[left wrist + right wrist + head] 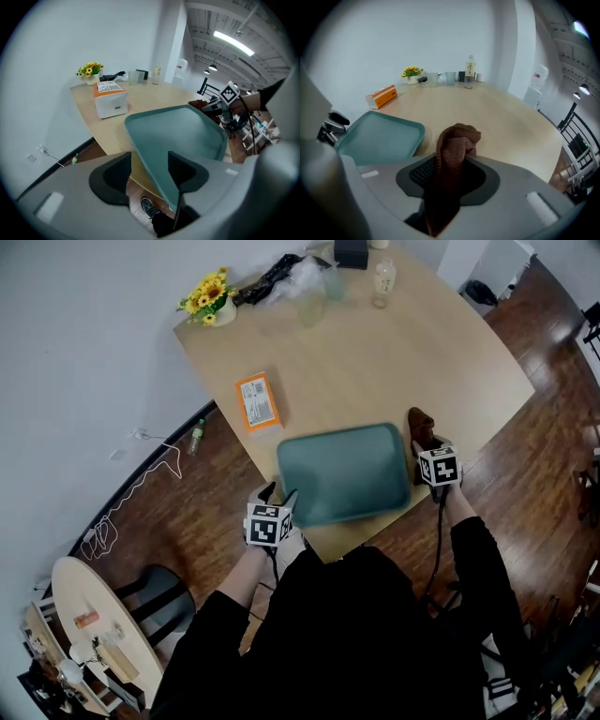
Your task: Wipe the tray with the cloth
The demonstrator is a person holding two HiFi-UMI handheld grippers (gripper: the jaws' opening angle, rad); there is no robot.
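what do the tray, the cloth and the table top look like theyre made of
Tray: probably plastic; even teal colour, matt, thin rounded moulded rim.
Cloth: brown terry-like fabric; nubbly weave, soft bunched folds.
Table: pale wood or wood-look laminate, smooth; the look leaves it open.

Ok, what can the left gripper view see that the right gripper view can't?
Only the left gripper view: up close, the tray's edge between the left gripper's open jaws, and a shoe on the floor below. Only the right gripper view: up close, the right gripper's jaws pinching the brown cloth. Both: the tray, the table, the orange box and the yellow flowers.
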